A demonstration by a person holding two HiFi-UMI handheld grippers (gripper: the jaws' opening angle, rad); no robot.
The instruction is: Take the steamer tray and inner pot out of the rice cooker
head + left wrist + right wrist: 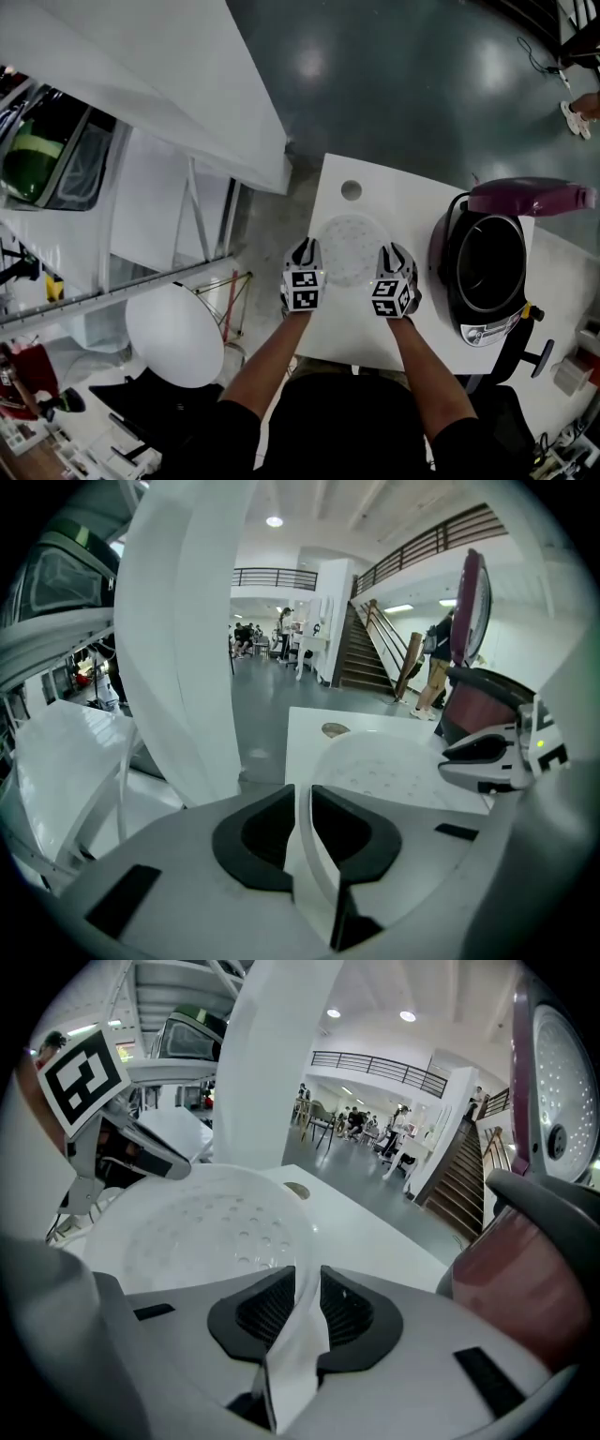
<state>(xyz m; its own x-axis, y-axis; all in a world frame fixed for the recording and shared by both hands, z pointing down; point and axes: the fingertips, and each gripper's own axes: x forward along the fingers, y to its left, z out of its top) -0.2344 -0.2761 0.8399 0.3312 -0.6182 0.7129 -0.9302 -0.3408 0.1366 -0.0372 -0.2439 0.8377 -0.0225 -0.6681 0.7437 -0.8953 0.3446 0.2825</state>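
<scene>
Fingers (pixel 255 836) of left gripper (pixel 302 799) and right gripper (pixel 307 1277) narrowly apart, each seemingly tight on steamer tray (pixel 349 248) rim.

Table (pixel 408 197): white, centre of frame, round hole (pixel 351 190) near its top edge.
Floor (pixel 394 75): dark, glossy, upper right.
Dome (pixel 174 335): white, lower left.

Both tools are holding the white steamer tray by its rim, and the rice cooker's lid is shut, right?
Not quite. The rice cooker's lid is open, tipped up, as the head view shows. The left tool and right tool do hold the white steamer tray by its rim.
</scene>
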